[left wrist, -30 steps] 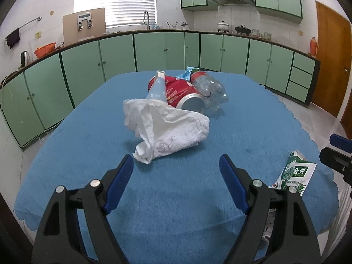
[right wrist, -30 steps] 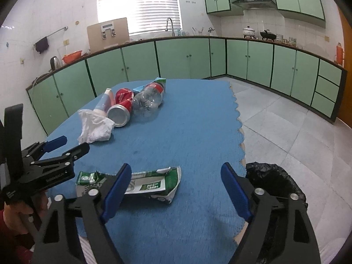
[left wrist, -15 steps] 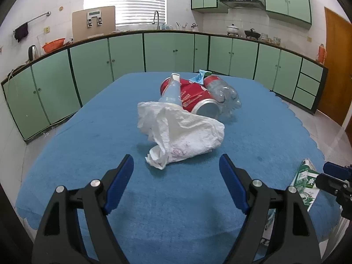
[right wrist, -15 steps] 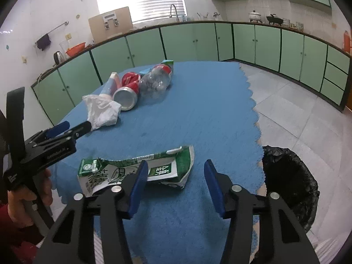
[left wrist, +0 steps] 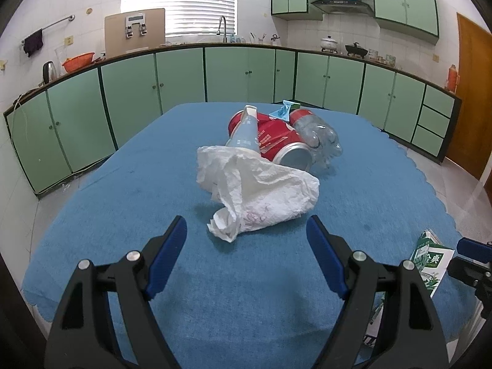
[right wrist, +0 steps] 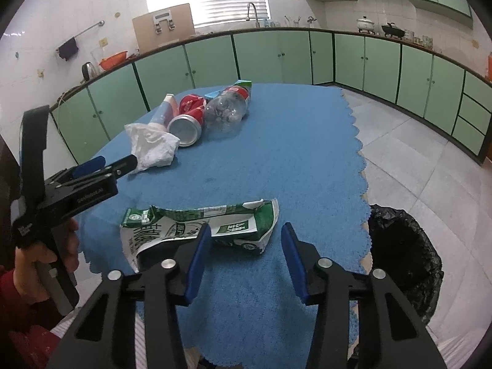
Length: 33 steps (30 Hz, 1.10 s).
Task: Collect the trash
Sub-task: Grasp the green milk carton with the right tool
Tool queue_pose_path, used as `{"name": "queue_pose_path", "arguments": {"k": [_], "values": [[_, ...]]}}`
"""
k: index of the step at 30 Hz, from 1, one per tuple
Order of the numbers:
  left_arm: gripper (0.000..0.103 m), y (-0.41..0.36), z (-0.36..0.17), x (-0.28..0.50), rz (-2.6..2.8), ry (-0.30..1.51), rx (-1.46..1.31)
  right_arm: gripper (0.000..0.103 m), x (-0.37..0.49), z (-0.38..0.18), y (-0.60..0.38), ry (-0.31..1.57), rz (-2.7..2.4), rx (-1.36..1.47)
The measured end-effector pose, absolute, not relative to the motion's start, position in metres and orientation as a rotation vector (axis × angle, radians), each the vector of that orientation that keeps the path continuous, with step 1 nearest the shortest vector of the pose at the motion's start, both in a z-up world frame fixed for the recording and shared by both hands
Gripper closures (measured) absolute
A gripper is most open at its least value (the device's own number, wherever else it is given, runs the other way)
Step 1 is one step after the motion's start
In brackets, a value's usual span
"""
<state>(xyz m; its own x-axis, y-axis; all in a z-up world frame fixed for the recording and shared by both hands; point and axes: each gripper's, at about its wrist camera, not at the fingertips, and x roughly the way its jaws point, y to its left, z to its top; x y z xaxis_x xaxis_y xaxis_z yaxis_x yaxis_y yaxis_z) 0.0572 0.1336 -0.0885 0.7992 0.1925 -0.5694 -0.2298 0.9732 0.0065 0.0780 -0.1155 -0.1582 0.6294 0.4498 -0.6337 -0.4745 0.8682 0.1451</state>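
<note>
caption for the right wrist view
Right hand-held gripper half-closed near a flattened milk carton on the blue table, bin alongside.

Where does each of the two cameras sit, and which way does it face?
Left wrist: on the left gripper, facing down along its open fingers at the crumpled tissue; only the gripper shows.
Right wrist: on the right gripper, facing the flattened milk carton, its jaws just narrowed, not gripping; a hand shows.
Shared: blue tablecloth, red can, clear bottle, tissue, carton.
</note>
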Motion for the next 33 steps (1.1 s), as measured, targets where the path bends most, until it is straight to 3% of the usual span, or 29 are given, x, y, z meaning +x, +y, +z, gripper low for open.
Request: {"name": "queue_pose_path", "arguments": {"k": [33], "values": [[0.026,0.126,-0.098,0.066,0.204,0.644,-0.058,0.056,0.127,-0.169,-0.1,0.775,0.596,0.043]]}}
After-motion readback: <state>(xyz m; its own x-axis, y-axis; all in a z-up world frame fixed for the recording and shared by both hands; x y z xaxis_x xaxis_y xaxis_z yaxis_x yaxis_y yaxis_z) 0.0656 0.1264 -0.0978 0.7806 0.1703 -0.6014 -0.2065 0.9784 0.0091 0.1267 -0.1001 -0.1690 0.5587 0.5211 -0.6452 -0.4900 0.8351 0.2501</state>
